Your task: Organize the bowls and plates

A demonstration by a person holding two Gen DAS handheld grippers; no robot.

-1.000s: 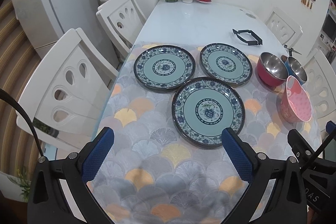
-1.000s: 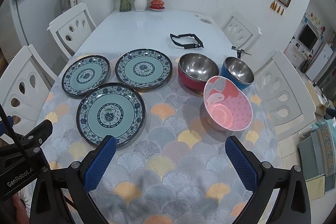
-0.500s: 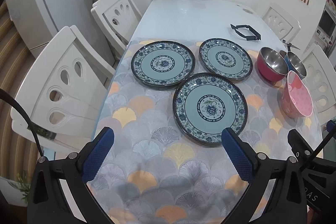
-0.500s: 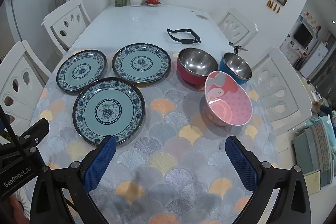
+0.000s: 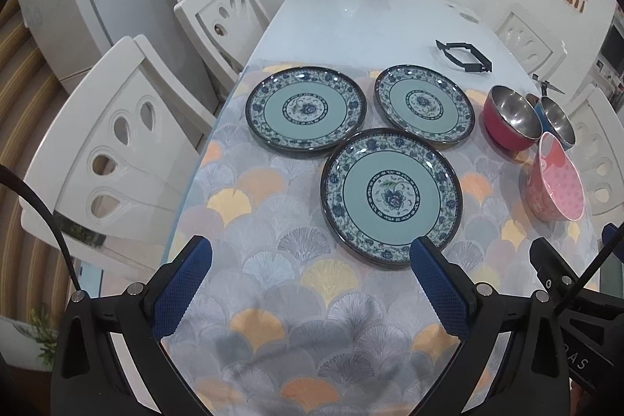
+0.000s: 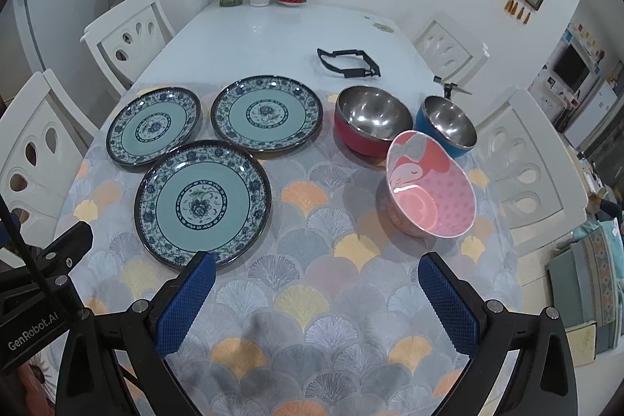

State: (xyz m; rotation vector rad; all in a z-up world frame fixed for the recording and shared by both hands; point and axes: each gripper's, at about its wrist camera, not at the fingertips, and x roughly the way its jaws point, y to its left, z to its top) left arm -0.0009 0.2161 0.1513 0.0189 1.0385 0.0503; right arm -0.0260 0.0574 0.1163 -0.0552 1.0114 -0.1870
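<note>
We find nothing stacked yet. Left tool (image 5: 310, 260) spread, empty; right tool (image 6: 316, 277) spread, empty. Three plates (image 6: 202, 201) lie apart on worktop (image 6: 273, 38) cloth. Red bowl (image 6: 372, 119), blue bowl (image 6: 448, 123), pink bowl (image 6: 431, 199) clustered right. All stacking remains.

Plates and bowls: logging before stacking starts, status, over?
Left gripper, right gripper open, empty. Three plates, three bowls separate, unstacked. Nothing blocking.
</note>
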